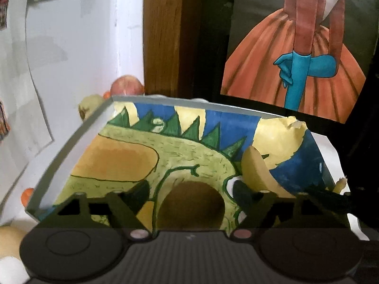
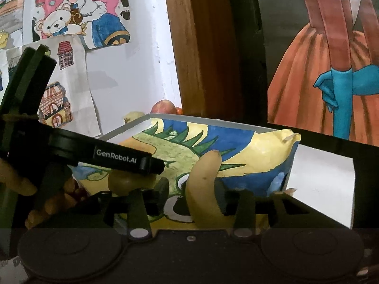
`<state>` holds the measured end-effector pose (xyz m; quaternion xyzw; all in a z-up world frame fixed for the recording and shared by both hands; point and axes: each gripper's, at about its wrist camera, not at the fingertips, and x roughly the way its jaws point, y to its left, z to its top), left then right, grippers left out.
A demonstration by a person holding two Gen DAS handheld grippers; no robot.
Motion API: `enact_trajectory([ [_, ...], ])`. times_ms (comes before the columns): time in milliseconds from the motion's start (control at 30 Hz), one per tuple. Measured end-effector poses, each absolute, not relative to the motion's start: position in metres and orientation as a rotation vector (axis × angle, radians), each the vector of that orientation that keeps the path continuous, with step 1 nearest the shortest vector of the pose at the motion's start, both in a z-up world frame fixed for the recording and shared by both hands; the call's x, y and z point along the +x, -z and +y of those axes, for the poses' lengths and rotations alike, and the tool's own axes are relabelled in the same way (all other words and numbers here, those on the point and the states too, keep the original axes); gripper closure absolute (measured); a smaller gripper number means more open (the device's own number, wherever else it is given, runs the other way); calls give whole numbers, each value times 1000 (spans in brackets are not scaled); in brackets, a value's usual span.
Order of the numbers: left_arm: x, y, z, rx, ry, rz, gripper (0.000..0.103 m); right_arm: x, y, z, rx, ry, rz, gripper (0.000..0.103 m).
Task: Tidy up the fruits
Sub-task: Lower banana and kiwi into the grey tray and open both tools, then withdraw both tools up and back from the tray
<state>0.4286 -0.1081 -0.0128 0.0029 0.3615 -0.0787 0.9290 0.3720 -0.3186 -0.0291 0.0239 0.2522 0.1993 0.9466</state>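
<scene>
The right gripper (image 2: 191, 196) holds a banana (image 2: 203, 189) between its fingers (image 2: 161, 189), which press on the fruit from both sides. The banana stands nearly upright, its tip curving up and over the inside of a shallow box (image 2: 213, 120) with a thin grey rim. A painted sheet with a green spiked creature on blue and yellow lines the box, and the banana is low at the near edge of that sheet. In the left wrist view the same banana (image 1: 254, 170) shows at the right side of the box (image 1: 71, 139), leaning against the yellow and blue part of the lining.

The left gripper (image 1: 189, 203) hangs over the near part of the box with its fingers (image 1: 139, 189) spread wide and nothing between them. In the right wrist view the left gripper (image 2: 132, 161) crosses from the left, and a round yellowish fruit (image 2: 123, 181) sits just below it; whether the two touch cannot be told.

Behind the box, at its far left corner, a reddish apple (image 1: 126, 85) and a pale yellow fruit (image 1: 91, 106) rest near the white wall. A small orange fruit (image 1: 28, 195) lies outside the left wall of the box. Drawings (image 2: 80, 7) hang on the wall, and a painting of an orange skirt (image 2: 319, 82) stands at the right.
</scene>
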Motion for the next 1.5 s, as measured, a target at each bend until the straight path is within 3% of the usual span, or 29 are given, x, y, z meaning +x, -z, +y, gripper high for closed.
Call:
enact_trajectory([
  [100, 425, 11, -110, 16, 166, 736, 19, 365, 26, -320, 44, -404, 502, 49],
  [367, 392, -17, -102, -22, 173, 621, 3, 333, 1, -327, 27, -392, 413, 17],
  [500, 366, -39, -95, -28, 166, 542, 1, 310, -15, -328, 21, -371, 360, 3],
  [1000, 241, -95, -60, -35, 114, 333, 0, 196, -62, -319, 16, -353, 198, 1],
  [1500, 144, -86, -33, -5, 61, 296, 0, 110, -66, -295, 17, -366, 183, 1],
])
